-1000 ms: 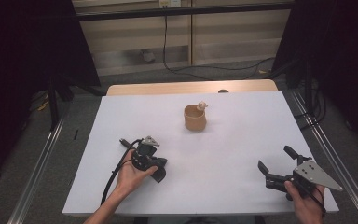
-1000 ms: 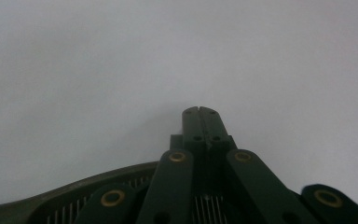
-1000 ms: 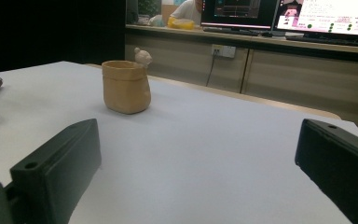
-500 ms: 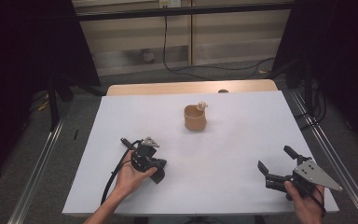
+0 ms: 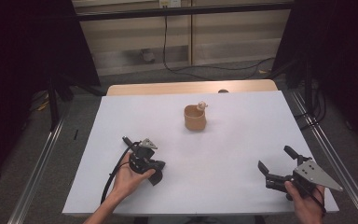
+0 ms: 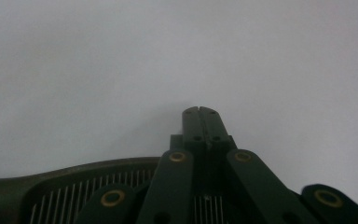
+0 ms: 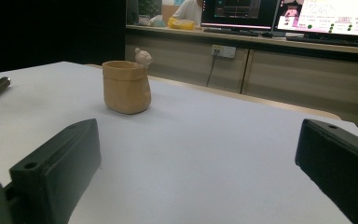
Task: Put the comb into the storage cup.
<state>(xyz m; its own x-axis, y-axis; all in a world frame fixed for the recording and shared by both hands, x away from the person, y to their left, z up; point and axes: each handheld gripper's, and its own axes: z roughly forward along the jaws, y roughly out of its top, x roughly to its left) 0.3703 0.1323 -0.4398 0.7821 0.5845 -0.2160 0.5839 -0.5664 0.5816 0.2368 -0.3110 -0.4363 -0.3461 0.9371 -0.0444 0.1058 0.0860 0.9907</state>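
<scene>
A small tan cup [image 5: 195, 117] with a little pale figure on its rim stands upright near the middle of the white table [image 5: 242, 121]; the right gripper view has the same cup [image 7: 127, 87] ahead and to the left. My left gripper [image 5: 157, 177] rests near the front left of the table, tips down on the surface, its jaws pressed together with nothing between them [image 6: 201, 112]. My right gripper [image 5: 275, 161] lies low at the front right, pointing towards the cup, with its jaws spread wide and empty [image 7: 198, 158].
A wooden strip [image 5: 191, 87] borders the table's far edge. Metal rails [image 5: 37, 172] run along both sides of the table. Cables [image 5: 186, 70] trail on the floor beyond. Monitors [image 7: 289, 16] stand on a far counter in the right gripper view.
</scene>
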